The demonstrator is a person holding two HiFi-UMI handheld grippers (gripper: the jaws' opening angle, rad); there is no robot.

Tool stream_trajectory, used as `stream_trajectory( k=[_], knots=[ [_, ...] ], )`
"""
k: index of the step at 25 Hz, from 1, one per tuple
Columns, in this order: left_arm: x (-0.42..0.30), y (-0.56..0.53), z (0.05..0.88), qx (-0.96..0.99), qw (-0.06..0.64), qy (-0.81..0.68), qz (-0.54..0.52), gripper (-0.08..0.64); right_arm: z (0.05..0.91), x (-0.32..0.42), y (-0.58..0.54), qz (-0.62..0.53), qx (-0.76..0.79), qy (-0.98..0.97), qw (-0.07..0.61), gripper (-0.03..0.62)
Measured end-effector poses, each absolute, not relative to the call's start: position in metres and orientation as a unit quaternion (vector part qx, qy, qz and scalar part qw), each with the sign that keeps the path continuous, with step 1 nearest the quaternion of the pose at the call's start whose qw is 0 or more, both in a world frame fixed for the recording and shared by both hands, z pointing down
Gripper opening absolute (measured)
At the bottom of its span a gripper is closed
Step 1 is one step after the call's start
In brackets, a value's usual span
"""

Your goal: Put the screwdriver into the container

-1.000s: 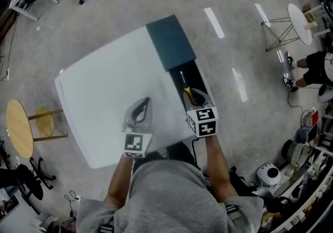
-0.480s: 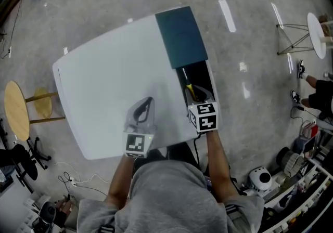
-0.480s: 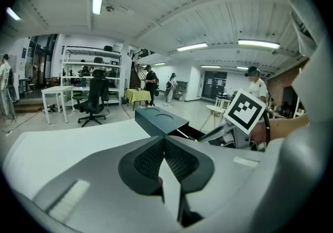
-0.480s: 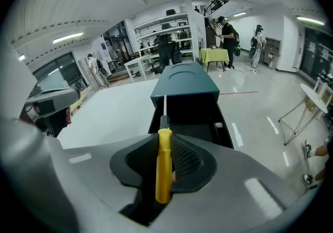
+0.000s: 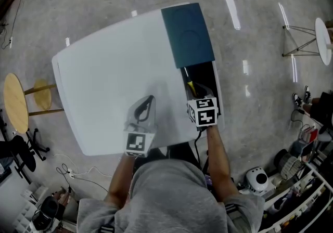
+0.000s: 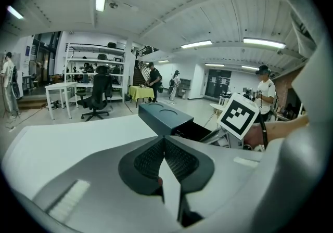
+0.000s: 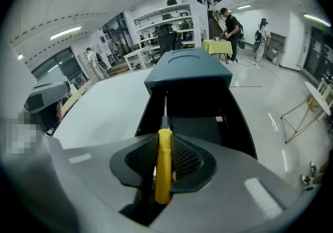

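Jaws of the right hand-held gripper (image 7: 164, 141) were clamped on the yellow handle of the screwdriver (image 7: 163, 167), one ribbed pad on each side, and the handle's butt stuck out behind the pads. The metal shaft ran forward out of the grip and pointed into the open black part of the container (image 7: 147, 115). Whether its tip touched the inside could not be told. From the head view, that hand-held gripper (image 5: 200, 94) sat at the near end of the container (image 5: 205, 76), with the screwdriver (image 5: 191, 88) over the open part. A teal lid (image 7: 187, 68) covered the far half of the container and left the near half uncovered. The container lay along the right edge of the white tabletop (image 5: 109, 76).

The left hand-held gripper (image 6: 163, 146) was closed with nothing between its pads, which met at their tips. In the head view it hung over bare tabletop to the left of the container, apart from it. A round wooden stool (image 5: 14, 115) stood on the grey floor (image 5: 260, 44) off the tabletop's left side.
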State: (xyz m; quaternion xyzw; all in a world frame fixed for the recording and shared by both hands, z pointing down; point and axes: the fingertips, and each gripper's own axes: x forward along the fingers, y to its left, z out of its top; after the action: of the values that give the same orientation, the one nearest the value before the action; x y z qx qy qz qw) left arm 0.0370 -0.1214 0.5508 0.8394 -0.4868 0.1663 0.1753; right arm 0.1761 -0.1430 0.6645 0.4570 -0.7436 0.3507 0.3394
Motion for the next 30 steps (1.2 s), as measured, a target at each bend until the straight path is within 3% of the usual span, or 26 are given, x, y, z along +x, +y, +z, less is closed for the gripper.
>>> stream_trajectory(
  k=[12, 15, 19, 30],
  knots=[
    [0.045, -0.123, 0.552, 0.843, 0.169, -0.483, 0.169, 0.012, 0.666, 0.176, -0.145, 0.357, 0.457, -0.748, 0.322, 0.083],
    [0.045, -0.121, 0.548, 0.843, 0.165, -0.483, 0.168, 0.012, 0.657, 0.179, -0.145, 0.347, 0.467, -0.754, 0.304, 0.111],
    [0.044, -0.120, 0.537, 0.846, 0.154, -0.484, 0.162, 0.012, 0.638, 0.178, -0.146, 0.334, 0.477, -0.764, 0.279, 0.153],
    [0.043, -0.115, 0.481, 0.858, 0.099, -0.489, 0.124, 0.011, 0.542, 0.160, -0.142, 0.255, 0.487, -0.811, 0.199, 0.152]
  ],
)
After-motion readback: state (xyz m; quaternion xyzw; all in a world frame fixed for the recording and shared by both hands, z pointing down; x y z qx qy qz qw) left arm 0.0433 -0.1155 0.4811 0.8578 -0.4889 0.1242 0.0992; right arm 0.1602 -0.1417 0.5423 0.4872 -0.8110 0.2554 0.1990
